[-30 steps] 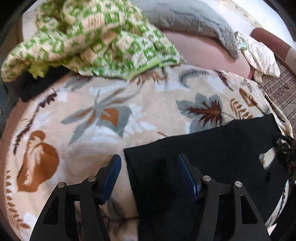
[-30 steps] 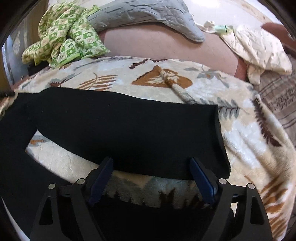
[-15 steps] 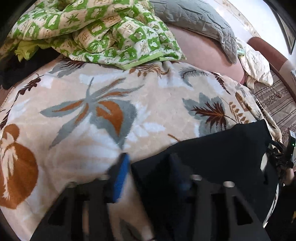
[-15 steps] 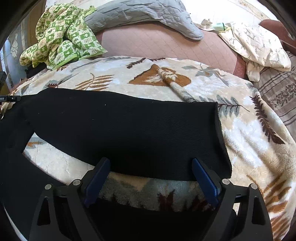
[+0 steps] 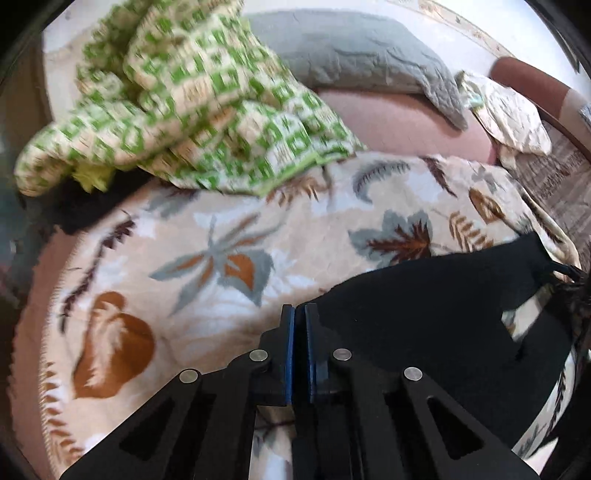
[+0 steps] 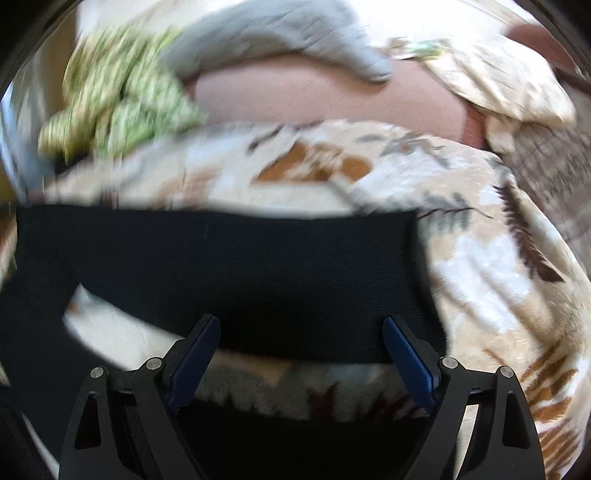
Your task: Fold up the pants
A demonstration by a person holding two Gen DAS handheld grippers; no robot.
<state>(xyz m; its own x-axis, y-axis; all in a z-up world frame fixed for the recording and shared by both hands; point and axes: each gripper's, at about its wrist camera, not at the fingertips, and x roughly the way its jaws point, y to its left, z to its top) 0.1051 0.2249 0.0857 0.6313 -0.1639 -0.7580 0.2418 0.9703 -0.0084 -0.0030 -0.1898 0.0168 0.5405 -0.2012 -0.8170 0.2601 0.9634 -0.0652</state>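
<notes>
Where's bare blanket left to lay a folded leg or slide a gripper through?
Free: the leaf-print blanket between the black pants and the green checked quilt; also right of the pants' end. Crowded: the far edge, with the quilt, grey pillow and cream cloth.

Two wrist fisheye views, low over a bed, both looking forward along the gripper fingers.

The left wrist camera sits close above the leaf-print blanket [image 5: 229,280], facing the green patterned quilt [image 5: 192,96] and grey pillow [image 5: 369,62], with the black pants [image 5: 424,306] at lower right. The right wrist camera, blurred, looks over the pants [image 6: 229,266] toward the same blanket [image 6: 491,266], quilt [image 6: 122,110] and pillow [image 6: 280,33].
</notes>
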